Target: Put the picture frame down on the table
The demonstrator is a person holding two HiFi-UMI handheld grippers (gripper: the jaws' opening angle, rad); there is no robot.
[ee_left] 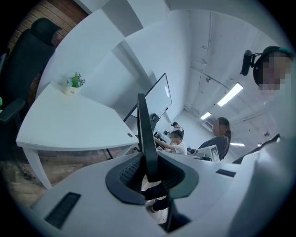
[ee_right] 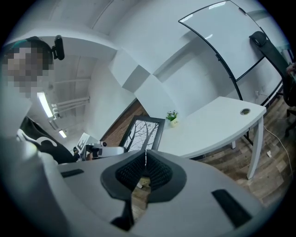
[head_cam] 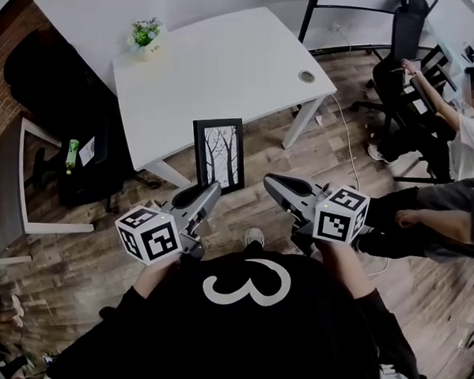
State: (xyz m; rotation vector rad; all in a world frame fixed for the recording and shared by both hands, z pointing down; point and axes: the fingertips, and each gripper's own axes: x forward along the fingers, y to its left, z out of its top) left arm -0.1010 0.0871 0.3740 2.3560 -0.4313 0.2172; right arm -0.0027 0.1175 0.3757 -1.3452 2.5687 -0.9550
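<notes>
Picture frame (head_cam: 219,155): upright, in air over floor, just short of near edge of white worktop (head_cam: 231,74); not yet set down. Left hand-held gripper (head_cam: 210,191) clenched on frame's lower left edge, so rim takes pinch and printed face stays untouched. Right hand-held gripper (head_cam: 273,183): jaws closed together, empty, just beside frame, not touching; probably spare for steadying. Potted plant (head_cam: 145,37) at far corner, well apart.

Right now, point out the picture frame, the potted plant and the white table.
picture frame (head_cam: 220,155): head view, tree print.
potted plant (head_cam: 145,31): head view, leaves.
white table (head_cam: 230,66): head view, bare top.
</notes>
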